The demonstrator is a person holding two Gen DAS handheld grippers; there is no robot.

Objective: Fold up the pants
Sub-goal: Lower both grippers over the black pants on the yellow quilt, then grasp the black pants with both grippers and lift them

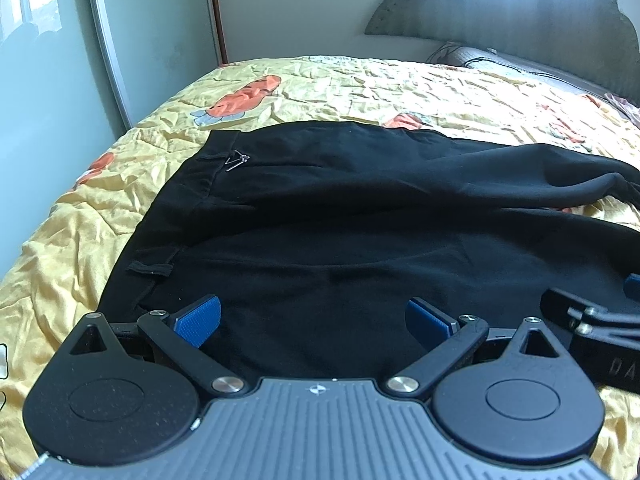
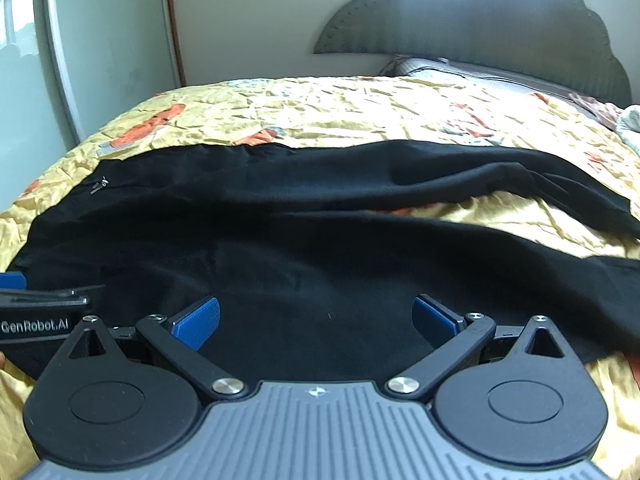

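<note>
Two grippers side by side over one garment. Left gripper [image 1: 312, 320]: jaws spread wide, blue pads [image 1: 199, 320] apart, nothing between them but black cloth below. Right gripper [image 2: 316, 322]: jaws likewise released, holding nothing. Each shows at the edge of the other's view, close alongside.

Black pants [image 1: 340, 216] lie spread across the bed, waistband toward the left, legs running off to the right. The two legs part toward the right, a wedge of bedspread showing between them. Far leg rumpled, with a raised fold; near leg flatter. A small metal zipper pull [image 1: 237, 160] sits near the waistband at a pocket. A short belt loop or tab [image 1: 150, 268] sticks out at the waistband's near edge.

Nothing lies on the cloth in front of either gripper.

Surface: yellow bedspread [image 1: 360, 88], heavily creased, printed with orange shapes. Pillow [image 2: 440, 66] at the far end under a dark scalloped headboard [image 2: 480, 12]. Some pale crumpled cloth [image 2: 600, 110] at the far right edge of the bed; cannot tell what it is.

Room: pale wall behind, a glossy wardrobe door [image 2: 100, 40] with curved metal trim at left, flower stickers near its top. Strong backlight from above the headboard.
</note>
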